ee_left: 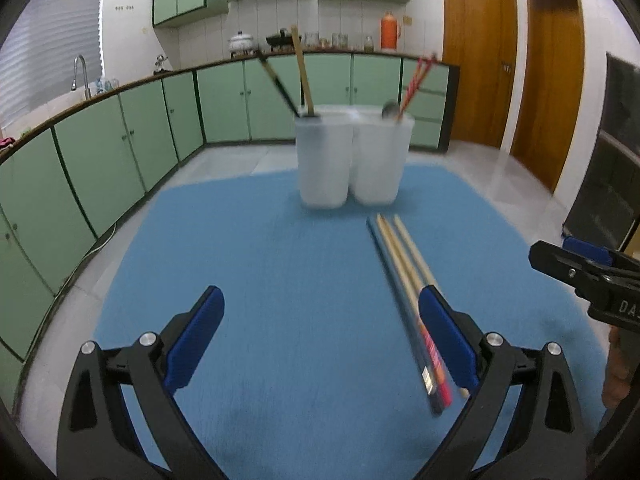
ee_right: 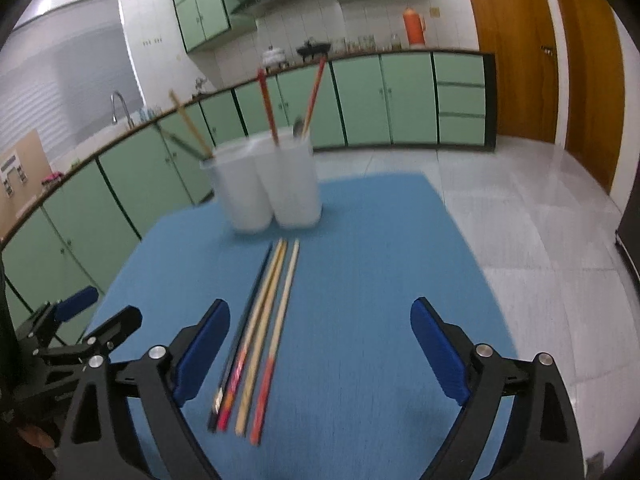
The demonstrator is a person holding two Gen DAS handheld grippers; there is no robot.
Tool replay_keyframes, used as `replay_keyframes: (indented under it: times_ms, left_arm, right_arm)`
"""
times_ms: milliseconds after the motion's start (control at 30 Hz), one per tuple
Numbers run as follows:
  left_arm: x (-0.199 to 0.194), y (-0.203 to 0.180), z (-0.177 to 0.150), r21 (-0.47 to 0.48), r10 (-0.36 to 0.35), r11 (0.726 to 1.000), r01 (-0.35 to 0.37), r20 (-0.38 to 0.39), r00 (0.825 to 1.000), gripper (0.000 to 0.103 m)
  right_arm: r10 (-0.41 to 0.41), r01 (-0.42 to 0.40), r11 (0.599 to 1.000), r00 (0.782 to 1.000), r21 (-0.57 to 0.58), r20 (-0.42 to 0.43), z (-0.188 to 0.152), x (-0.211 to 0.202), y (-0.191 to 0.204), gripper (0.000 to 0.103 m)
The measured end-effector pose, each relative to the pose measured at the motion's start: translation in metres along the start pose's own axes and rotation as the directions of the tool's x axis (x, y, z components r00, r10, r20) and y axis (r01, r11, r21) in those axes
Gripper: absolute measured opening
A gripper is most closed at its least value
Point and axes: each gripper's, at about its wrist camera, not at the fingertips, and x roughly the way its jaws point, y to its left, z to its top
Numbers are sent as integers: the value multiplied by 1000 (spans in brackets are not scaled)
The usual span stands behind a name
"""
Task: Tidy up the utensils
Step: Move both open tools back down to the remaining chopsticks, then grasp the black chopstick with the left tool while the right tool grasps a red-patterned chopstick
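Chopsticks [ee_right: 260,336] on blue mat [ee_right: 360,240], green kitchen cabinets [ee_right: 360,96] behind

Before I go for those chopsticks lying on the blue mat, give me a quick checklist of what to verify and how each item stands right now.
1. Left gripper jaws open and empty: ok.
2. Right gripper jaws open and empty: ok.
3. Loose chopsticks lie side by side on the blue mat, four in the right wrist view: ok.
4. Chopsticks centred between a gripper's pads: not ok; they run close to the right gripper's left pad and past the left gripper's right pad.
5. White holder upright beyond the chopsticks' far tips, with chopsticks already standing in it: ok.
6. Free room inside the holder: cannot tell.
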Motion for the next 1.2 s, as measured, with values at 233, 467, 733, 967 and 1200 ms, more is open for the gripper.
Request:
replay_keyframes:
  times_ms: [233,467,733,967,1200]
  left_arm:
    - [0,-3,-31,10,-3,1000,4,-72,997,95]
    - [-2,-8,-46,-5,-32,999,32,-96,995,95]
    - [2,-6,-51,-36,-29,999,24,-124,992,95]
    - [6,3,-57,-56,-16,998,8,-149,989,95]
    - [7,6,-57,-70,-23,997,12,-156,987,95]
  right_arm:
    - [8,-9,1000,995,-14,-96,-38,8,8,90]
    - [7,-14,999,990,-50,-138,-57,11,15,78]
    - [6,-24,996,982,-89,-189,-70,18,25,53]
    - [-12,-13,990,983,-137,-182,-75,19,34,38]
    - [-27,-2,984,986,-176,-164,-78,21,44,26]
